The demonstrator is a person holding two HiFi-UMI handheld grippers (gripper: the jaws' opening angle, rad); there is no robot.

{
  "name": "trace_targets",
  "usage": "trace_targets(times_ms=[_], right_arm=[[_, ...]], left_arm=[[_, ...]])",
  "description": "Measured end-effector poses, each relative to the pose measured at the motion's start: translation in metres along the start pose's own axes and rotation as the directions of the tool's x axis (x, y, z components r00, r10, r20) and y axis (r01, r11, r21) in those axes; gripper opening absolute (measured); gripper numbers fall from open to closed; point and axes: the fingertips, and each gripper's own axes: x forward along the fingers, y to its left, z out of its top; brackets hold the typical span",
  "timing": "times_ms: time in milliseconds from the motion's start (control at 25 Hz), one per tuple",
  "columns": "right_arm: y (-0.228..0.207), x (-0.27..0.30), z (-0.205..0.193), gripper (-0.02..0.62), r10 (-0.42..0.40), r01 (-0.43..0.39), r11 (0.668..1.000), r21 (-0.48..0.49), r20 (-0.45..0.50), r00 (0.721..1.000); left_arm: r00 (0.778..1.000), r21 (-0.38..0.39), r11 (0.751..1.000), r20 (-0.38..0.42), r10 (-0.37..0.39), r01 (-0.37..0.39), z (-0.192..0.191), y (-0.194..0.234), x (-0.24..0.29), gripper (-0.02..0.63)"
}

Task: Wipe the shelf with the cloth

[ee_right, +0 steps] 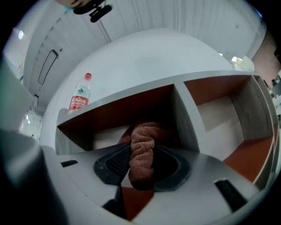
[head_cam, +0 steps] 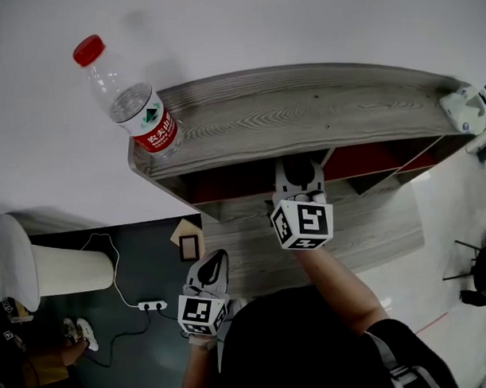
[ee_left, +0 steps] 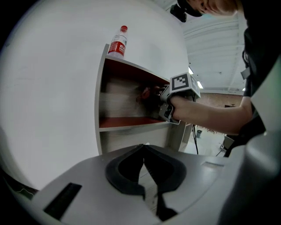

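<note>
Right gripper view shows the right gripper (ee_right: 141, 163) clamped on the brown cloth (ee_right: 142, 147), bunched ahead of its jaws to rub the shelf (ee_right: 186, 116), while the left gripper (ee_left: 144, 153) hangs back, closed and empty.

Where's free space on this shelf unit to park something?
The shelf top is bare from the bottle at its left end to the right edge. The right compartment looks empty too. Crowded: the left compartment, taken up by the right gripper and its cloth.
</note>
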Motion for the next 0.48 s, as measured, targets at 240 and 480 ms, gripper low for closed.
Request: trace_targets(times_ms=[240,480], right_arm=[[-0.008,-0.017,0.012,0.120,0.027,-0.043,0.937,0.346,0.049,0.998],[-0.018,-0.025,0.027,0.117,0.022,-0.099,0.781,0.617,0.131,0.991]], left_arm=[[0.999,0.014,0.999,0.000,-0.040,0.040,0.003,-0.010,0.010,0.006],[0.998,0.021,0.998,-0.006,-0.056,0.056,0.002,-0.013,0.014,0.006]])
